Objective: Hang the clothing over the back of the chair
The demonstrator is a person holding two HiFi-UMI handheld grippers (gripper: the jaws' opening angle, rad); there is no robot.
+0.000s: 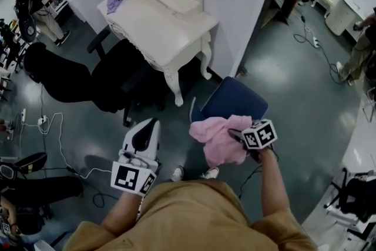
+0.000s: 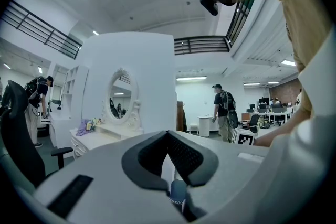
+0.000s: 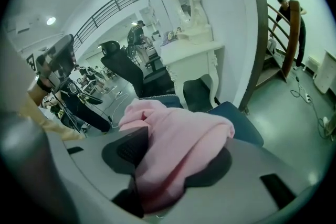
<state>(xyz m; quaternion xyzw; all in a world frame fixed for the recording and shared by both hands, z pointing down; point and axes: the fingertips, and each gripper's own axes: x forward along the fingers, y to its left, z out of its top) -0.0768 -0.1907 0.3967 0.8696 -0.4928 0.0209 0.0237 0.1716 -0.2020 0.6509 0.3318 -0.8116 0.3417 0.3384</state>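
Observation:
The pink clothing [image 1: 220, 138] lies bunched over the near edge of the blue chair [image 1: 235, 100], just in front of me. My right gripper [image 1: 238, 138] points down into it. In the right gripper view the pink clothing [image 3: 178, 136] fills the gap between the jaws of the right gripper [image 3: 176, 160]. The jaws stand apart, the left pad's face shows bare, and the blue chair [image 3: 242, 124] lies behind. My left gripper [image 1: 145, 125] hangs level to the left of the chair, away from the cloth. Seen in its own view, the left gripper [image 2: 168, 136] has its pads meeting at the tips, with nothing held.
A white dressing table [image 1: 158, 20] with an oval mirror stands beyond the chair against a white partition [image 1: 235, 3]. Black office chairs [image 1: 117, 76] sit left of it. Cables [image 1: 53, 126] run over the floor at left. People stand at the far left and right edges.

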